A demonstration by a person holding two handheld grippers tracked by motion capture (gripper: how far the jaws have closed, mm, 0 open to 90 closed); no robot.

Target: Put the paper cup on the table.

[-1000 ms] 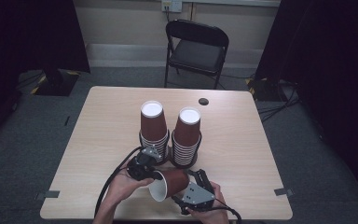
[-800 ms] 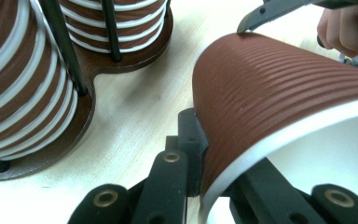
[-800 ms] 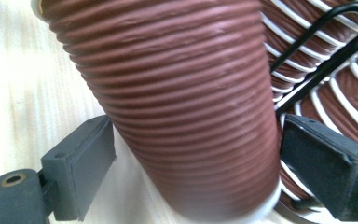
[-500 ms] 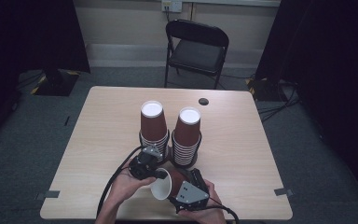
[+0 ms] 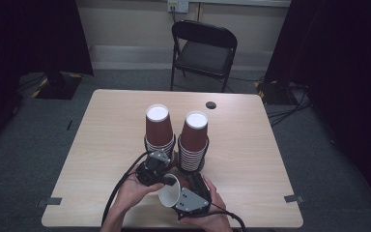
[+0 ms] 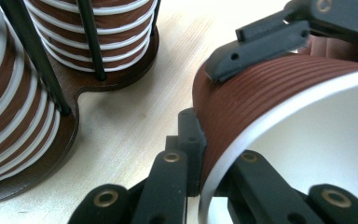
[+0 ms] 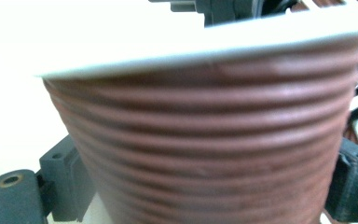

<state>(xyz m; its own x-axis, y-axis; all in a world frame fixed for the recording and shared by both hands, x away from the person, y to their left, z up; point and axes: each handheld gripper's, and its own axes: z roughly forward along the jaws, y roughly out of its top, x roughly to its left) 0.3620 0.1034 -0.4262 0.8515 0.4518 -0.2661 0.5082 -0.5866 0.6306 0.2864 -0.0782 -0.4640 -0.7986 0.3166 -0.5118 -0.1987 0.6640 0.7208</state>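
Observation:
A ribbed brown paper cup [image 5: 179, 182] with a white inside lies on its side above the table's near edge, held between both grippers. My left gripper [image 5: 165, 181] is shut on the rim of this cup [image 6: 270, 107], one jaw inside the mouth and one outside. My right gripper [image 5: 187, 185] is shut on the body of the cup [image 7: 205, 130], with a jaw on each side. One of its fingers [image 6: 261, 42] presses on the ribs. Behind them two tall stacks of cups [image 5: 158, 128] [image 5: 194, 140] stand mouth down.
The stacks sit in a dark wooden holder [image 6: 98, 84] with thin black rods. A small black disc [image 5: 210, 105] lies near the table's far edge. A black folding chair [image 5: 204, 50] stands beyond the table. Black cables trail from both grippers over the near edge.
My right gripper has shifted slightly left with the cup, closer to the left gripper. The left gripper has stayed in place on the rim.

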